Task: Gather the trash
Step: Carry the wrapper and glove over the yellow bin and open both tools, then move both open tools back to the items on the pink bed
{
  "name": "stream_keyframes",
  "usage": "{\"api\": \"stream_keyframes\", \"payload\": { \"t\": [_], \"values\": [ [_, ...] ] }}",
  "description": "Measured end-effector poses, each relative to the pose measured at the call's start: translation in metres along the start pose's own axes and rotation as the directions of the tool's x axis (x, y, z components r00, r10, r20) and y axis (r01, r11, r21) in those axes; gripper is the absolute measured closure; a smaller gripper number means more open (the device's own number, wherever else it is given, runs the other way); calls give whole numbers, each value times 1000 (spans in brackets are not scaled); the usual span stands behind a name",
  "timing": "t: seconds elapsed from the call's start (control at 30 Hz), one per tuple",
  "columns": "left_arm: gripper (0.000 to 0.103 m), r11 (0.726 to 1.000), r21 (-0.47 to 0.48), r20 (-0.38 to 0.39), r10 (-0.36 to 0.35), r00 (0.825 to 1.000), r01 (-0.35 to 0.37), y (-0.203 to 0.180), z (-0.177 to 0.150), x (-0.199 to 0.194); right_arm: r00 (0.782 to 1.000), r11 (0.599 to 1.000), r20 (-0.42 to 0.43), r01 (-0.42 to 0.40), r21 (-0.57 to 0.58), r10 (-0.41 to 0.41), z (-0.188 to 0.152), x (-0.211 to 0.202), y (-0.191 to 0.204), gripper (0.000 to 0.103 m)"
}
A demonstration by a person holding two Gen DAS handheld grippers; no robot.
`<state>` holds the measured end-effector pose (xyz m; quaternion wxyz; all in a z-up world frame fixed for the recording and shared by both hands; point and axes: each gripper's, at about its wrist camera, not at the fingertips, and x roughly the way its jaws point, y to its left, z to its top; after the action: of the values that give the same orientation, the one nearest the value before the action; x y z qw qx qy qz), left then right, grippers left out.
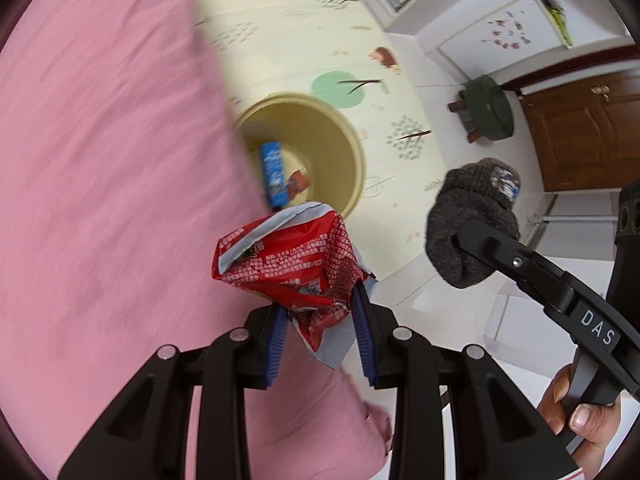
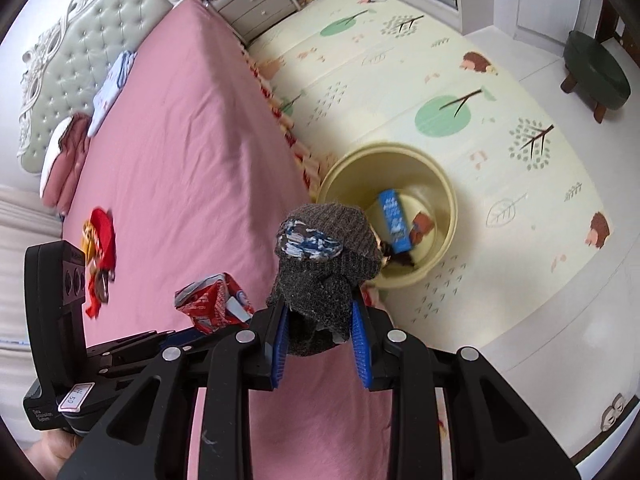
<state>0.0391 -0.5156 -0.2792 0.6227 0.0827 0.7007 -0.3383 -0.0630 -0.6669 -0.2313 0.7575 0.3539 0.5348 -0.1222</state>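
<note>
Left gripper [image 1: 320, 320]: blue pads clamped on a crumpled red snack wrapper [image 1: 288, 264], which stands up out of the fingers. It hangs over the edge of the pink bedsheet [image 1: 100, 200], near the bin but not yet above its mouth.

Right gripper [image 2: 320, 336]: pads clamped on a balled grey knit sock [image 2: 328, 264] with a blue-and-white patterned bit tucked in its top. Seen from the left wrist, it sits out over the white floor, beside the mat.

Bin: pale yellow round bucket [image 2: 444, 184] on the printed play mat [image 2: 500, 80], just beside the bed. Already inside: a blue packet [image 2: 394, 220], a small brown-orange scrap and something dark near the wall.

Left on the bed: a red-and-yellow piece of litter [image 2: 100, 256] further up the sheet, well apart from both grippers. Folded cloth and pillows near the headboard, probably not trash.

Step in hand: carry. Both loads are picked and on the way to the bucket; neither is dropped yet.

Next move calls for: bringing each gripper over the bucket mouth, wrapper first as it looks the nearer, then parting the fingers so the load falls clear of the rim.

Watch: the wrapper is light and may cling to a pad or drift onto the mat. The sock is soft and may snag on the ribbed pads. The blurred bed edge hides part of the rim in the left wrist view.
</note>
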Motion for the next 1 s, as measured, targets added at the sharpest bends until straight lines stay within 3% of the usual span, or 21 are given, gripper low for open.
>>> {"api": "stream_keyframes", "payload": {
  "t": [0.13,0.17,0.2,0.27,0.3,0.6,1.0],
  "values": [
    [69,999,23,16,-39,999,39,-13,31,5,1000,1000,31,3,16,-3,29,-5,-9,73],
    [63,998,29,21,-52,998,51,-16,40,5,999,1000,38,10,17,-10,34,-6,-9,68],
    [49,998,34,27,-56,998,55,-18,46,5,999,1000,47,20,21,-21,41,-7,-11,60],
    [32,998,47,48,-41,998,39,-18,54,2,998,999,62,24,30,-26,51,-7,-15,54],
    [30,998,54,56,-26,998,23,-18,57,1,997,999,68,27,36,-29,56,-8,-18,53],
    [30,999,30,43,20,999,-21,1,54,-2,998,997,58,1,76,-5,62,1,-18,53],
    [30,999,-32,74,20,997,-18,43,18,-32,1000,1000,3,-26,-12,26,34,10,42,53]
  ]
}}
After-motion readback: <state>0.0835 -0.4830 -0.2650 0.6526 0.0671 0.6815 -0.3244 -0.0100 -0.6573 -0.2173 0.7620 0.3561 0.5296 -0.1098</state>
